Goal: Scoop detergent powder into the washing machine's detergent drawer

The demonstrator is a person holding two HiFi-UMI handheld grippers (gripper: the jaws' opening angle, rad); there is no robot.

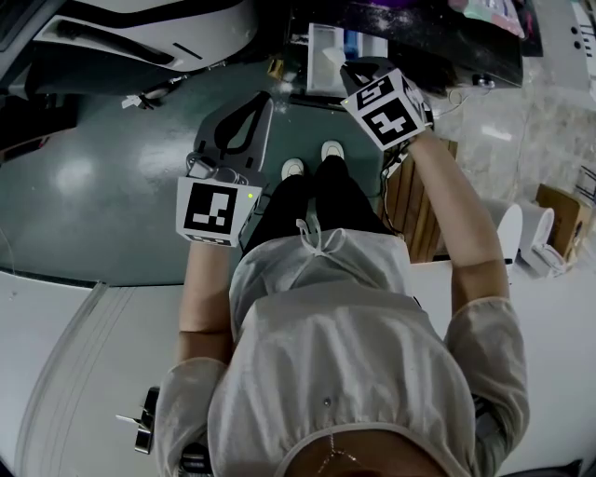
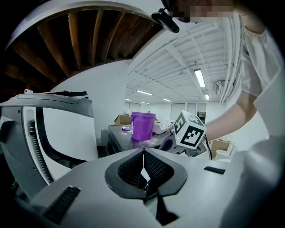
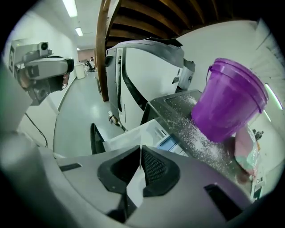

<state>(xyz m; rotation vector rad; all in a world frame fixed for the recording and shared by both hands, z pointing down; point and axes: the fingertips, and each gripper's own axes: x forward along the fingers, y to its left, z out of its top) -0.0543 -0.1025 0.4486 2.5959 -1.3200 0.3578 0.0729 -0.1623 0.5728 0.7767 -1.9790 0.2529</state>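
A purple detergent bucket (image 3: 229, 104) stands on the washing machine's top (image 3: 187, 113), which is dusted with spilled white powder. Below it the detergent drawer (image 3: 147, 133) is pulled out, white with a blue compartment. My right gripper (image 3: 141, 149) is shut and empty, hovering just in front of the drawer. From the head view, it (image 1: 356, 67) is above the drawer (image 1: 321, 51). My left gripper (image 2: 143, 153) is also shut with nothing in it, held lower and to the left (image 1: 259, 101). It faces the bucket (image 2: 143, 125) from a distance. No scoop is visible.
A large white machine (image 1: 140, 28) with a curved body stands to the left over the dark green floor (image 1: 102, 186). Wooden slats (image 1: 410, 200) and a white unit (image 1: 535, 233) lie on the right. The person's feet (image 1: 312, 160) are near the washing machine.
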